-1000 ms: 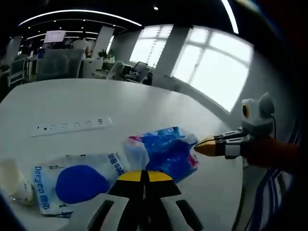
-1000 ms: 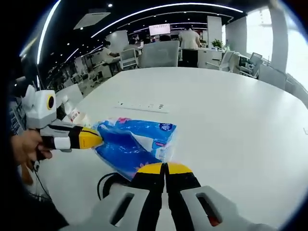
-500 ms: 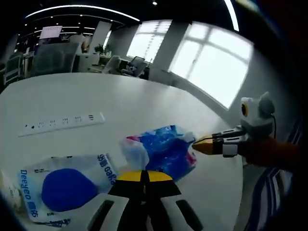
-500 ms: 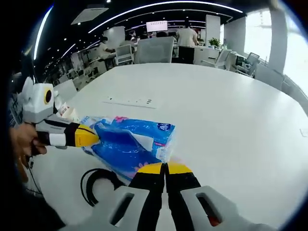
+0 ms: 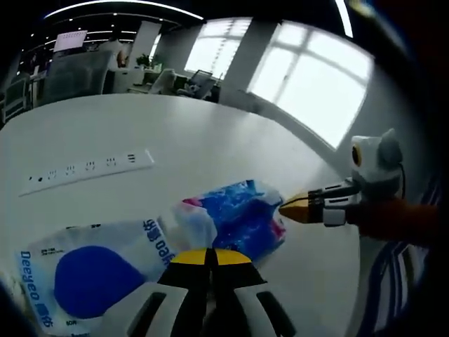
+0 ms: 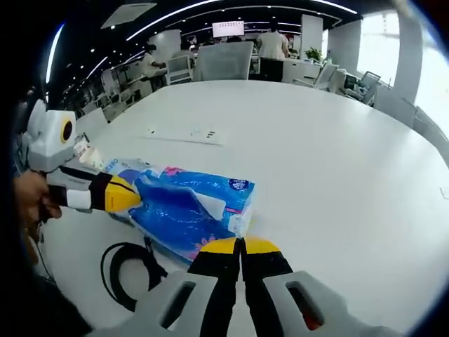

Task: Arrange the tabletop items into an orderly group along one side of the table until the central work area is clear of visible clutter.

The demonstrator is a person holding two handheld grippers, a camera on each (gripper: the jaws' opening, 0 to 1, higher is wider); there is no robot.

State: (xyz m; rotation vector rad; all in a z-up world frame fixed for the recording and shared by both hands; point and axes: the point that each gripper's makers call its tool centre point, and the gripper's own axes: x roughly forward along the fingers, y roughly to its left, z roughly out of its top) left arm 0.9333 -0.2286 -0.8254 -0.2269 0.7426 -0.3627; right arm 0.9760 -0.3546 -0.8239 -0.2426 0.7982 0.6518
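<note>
In your left gripper view, a white pack with a blue oval (image 5: 91, 277) lies on the white surface (image 5: 210, 140) just left of your left gripper (image 5: 208, 257), whose yellow-tipped fingers (image 5: 189, 257) are pressed together with nothing showing between them. Beyond the fingers and well apart from them, a white power strip (image 5: 88, 168) lies flat. Just past the fingertips and a little to their right sits the blue tissue pack (image 5: 242, 217), its left end touching the white pack. At its right end, your right gripper (image 5: 291, 209) comes in with its yellow tip against the wrapper's edge.

In your right gripper view, your left gripper (image 6: 130, 199) reaches in from the left, held by a hand (image 6: 28, 200), its yellow tip touching the blue tissue pack (image 6: 189, 210). A black cable loop (image 6: 126, 270) lies on the surface (image 6: 330, 154) left of your right gripper's fingers (image 6: 263, 246). Your right gripper (image 6: 240, 245) has its fingers together at the pack's near edge; you cannot tell whether they pinch the wrapper. The power strip (image 6: 186, 133) lies far beyond
</note>
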